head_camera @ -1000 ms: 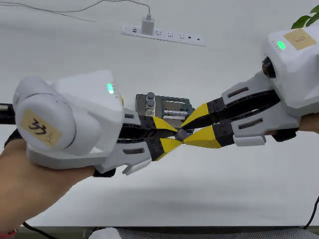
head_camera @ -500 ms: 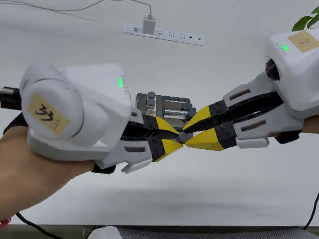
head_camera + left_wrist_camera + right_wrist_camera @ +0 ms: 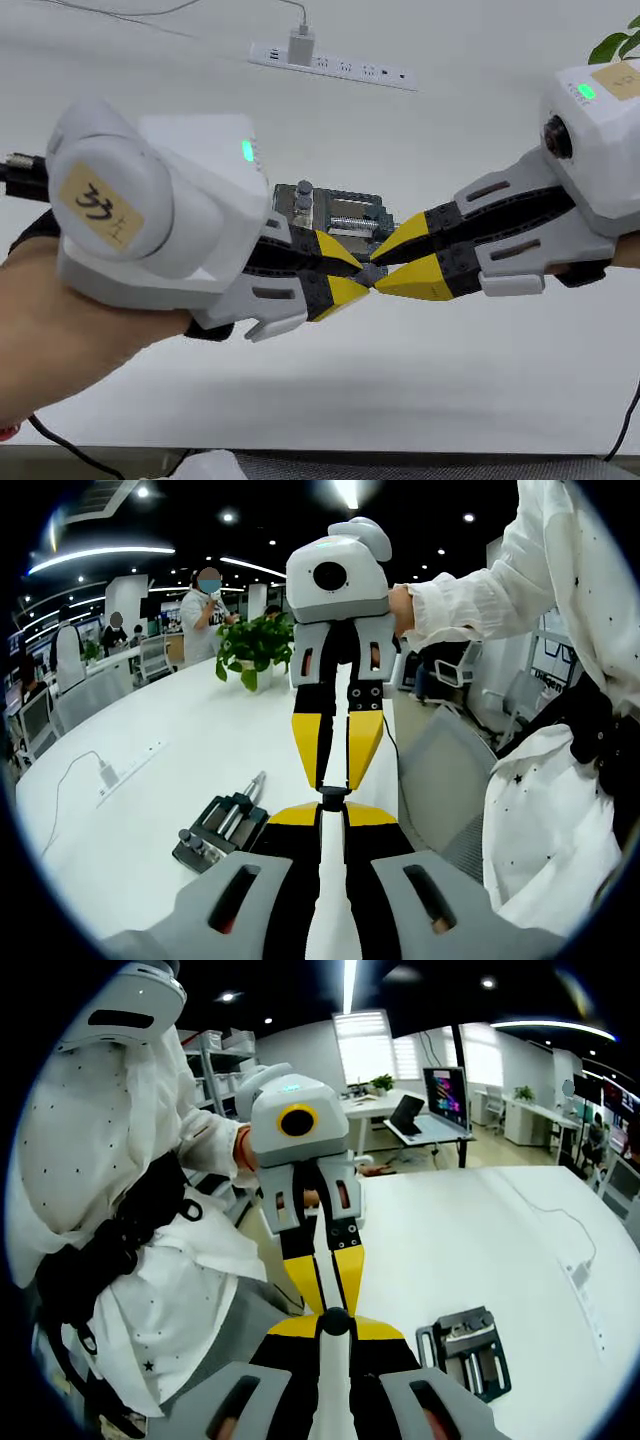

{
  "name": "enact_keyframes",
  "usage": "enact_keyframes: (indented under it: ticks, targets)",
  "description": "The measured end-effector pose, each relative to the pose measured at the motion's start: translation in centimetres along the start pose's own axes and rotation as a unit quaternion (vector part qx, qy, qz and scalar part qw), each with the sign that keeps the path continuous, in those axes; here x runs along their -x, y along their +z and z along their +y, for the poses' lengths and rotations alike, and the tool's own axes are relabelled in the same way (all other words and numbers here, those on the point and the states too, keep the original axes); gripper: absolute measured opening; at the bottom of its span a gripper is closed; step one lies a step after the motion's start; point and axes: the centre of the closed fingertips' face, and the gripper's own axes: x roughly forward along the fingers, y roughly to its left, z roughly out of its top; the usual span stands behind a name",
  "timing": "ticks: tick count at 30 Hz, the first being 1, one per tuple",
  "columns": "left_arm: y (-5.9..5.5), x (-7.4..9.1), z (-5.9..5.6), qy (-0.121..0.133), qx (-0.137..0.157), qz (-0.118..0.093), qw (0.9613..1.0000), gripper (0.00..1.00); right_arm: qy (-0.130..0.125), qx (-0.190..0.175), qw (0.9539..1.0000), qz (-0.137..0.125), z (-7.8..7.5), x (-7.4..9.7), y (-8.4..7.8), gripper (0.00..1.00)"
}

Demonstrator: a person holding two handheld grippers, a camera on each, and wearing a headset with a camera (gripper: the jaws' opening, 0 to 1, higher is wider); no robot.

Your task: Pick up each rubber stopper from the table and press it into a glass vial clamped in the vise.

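Nearest, the left gripper (image 3: 360,275) comes in from 9 o'clock and the right gripper (image 3: 381,272) from 3 o'clock, their tips meeting above the table (image 3: 330,400). Between the tips sits the grey rubber stopper (image 3: 370,273). Each jaw pair is drawn down to a slit and appears closed onto it; which one bears it I cannot tell. Change over the last second: the rear of the left gripper has lifted and rolled, while the tips have stayed joined on the stopper. Judgement: a mid-air hand-over or re-gripping, not yet insertion. The stopper's long axis seems to run 9-to-3 along both grippers; which end is narrow is too small to read. Beyond, at 11 o'clock, the vise (image 3: 345,212) holds a glass vial (image 3: 301,200) upright. Farthest, at 12 o'clock, lies a power strip (image 3: 330,62).
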Motion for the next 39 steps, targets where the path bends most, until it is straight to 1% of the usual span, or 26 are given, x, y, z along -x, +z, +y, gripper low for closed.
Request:
enact_keyframes:
  ticks: [6, 14, 18, 21, 26, 27, 29, 31, 33, 35, 38, 39]
  targets:
    - [-0.5, 0.0, 0.1, 0.004, 0.003, -0.01, 0.9999, 0.04, -0.002, -0.004, 0.9999, 0.011, -0.1, -0.3, -0.2, 0.05]
    - [-1.1, 0.4, 0.5, 0.011, 0.007, -0.029, 0.9995, 0.04, 0.001, -0.009, 0.9998, 0.02, -0.3, -1.1, 0.0, 0.05]
    - [-1.2, 0.7, 0.7, 0.016, 0.011, -0.04, 0.999, 0.07, 0.002, -0.014, 0.9997, 0.021, -0.7, -1.3, 0.4, 0.05]
    - [-1.7, 1.0, 1.0, 0.022, 0.018, -0.043, 0.9987, 0.09, 0.002, -0.017, 0.9996, 0.021, -0.9, -1.3, 0.7, 0.06]
    - [-2.8, 2.1, 1.9, 0.043, 0.031, -0.054, 0.9971, 0.14, -0.01, -0.028, 0.9993, 0.022, -2.0, -1.1, 1.1, 0.06]
    - [-2.9, 2.4, 2.2, 0.05, 0.04, -0.063, 0.9959, 0.16, -0.015, -0.033, 0.9991, 0.023, -2.4, -1.1, 1.2, 0.06]
    - [-3.2, 3.0, 2.9, 0.063, 0.051, -0.07, 0.9942, 0.19, -0.023, -0.037, 0.9986, 0.03, -3.0, -1.3, 1.2, 0.06]
    - [-3.5, 3.4, 3.2, 0.066, 0.052, -0.073, 0.9938, 0.22, -0.03, -0.039, 0.9981, 0.037, -3.5, -1.6, 1.2, 0.06]
    - [-4.1, 3.8, 3.8, 0.077, 0.051, -0.07, 0.9932, 0.24, -0.037, -0.041, 0.9975, 0.044, -4.2, -1.9, 1.3, 0.06]
    - [-4.7, 4.2, 4.3, 0.082, 0.057, -0.068, 0.9927, 0.29, -0.043, -0.041, 0.9968, 0.054, -4.9, -2.1, 1.3, 0.06]
    - [-5.1, 5.0, 5.0, 0.091, 0.062, -0.075, 0.9911, 0.34, -0.054, -0.044, 0.9954, 0.066, -6.1, -2.5, 1.3, 0.06]
    - [-5.3, 5.2, 5.3, 0.094, 0.062, -0.076, 0.9907, 0.36, -0.059, -0.046, 0.9947, 0.07, -6.7, -2.6, 1.3, 0.06]
